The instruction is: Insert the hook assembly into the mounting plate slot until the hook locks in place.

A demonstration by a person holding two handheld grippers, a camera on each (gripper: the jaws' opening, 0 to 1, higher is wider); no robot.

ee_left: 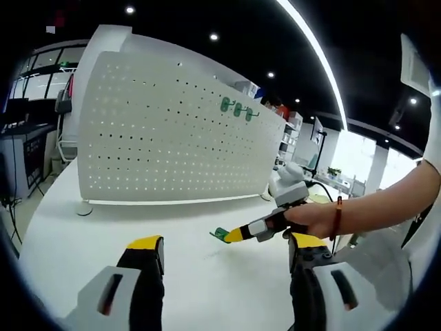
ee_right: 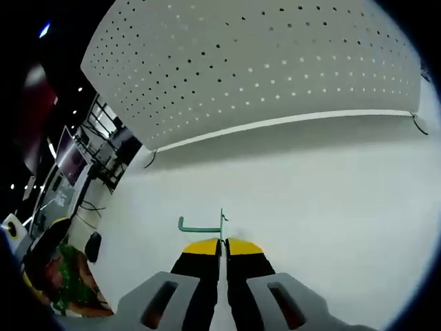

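Observation:
A white perforated mounting plate [ee_left: 165, 138] stands upright on the white table [ee_left: 89, 227]; it also fills the top of the right gripper view [ee_right: 262, 62]. Three green hooks [ee_left: 238, 109] hang near its upper right. My right gripper [ee_right: 222, 243] is shut on a green hook [ee_right: 200, 224], whose bent arm sticks out to the left above the tabletop. In the left gripper view that right gripper [ee_left: 233, 235], held by a hand [ee_left: 317, 219], carries the hook [ee_left: 220, 235] low over the table, short of the plate. My left gripper [ee_left: 226, 243] is open with nothing between its fingers.
The plate rests on small feet [ee_left: 84, 209] at its base. Shelving and desks [ee_left: 21, 145] lie past the table's left side. A dark floor area with cables and green clutter [ee_right: 65, 269] shows beyond the table edge in the right gripper view.

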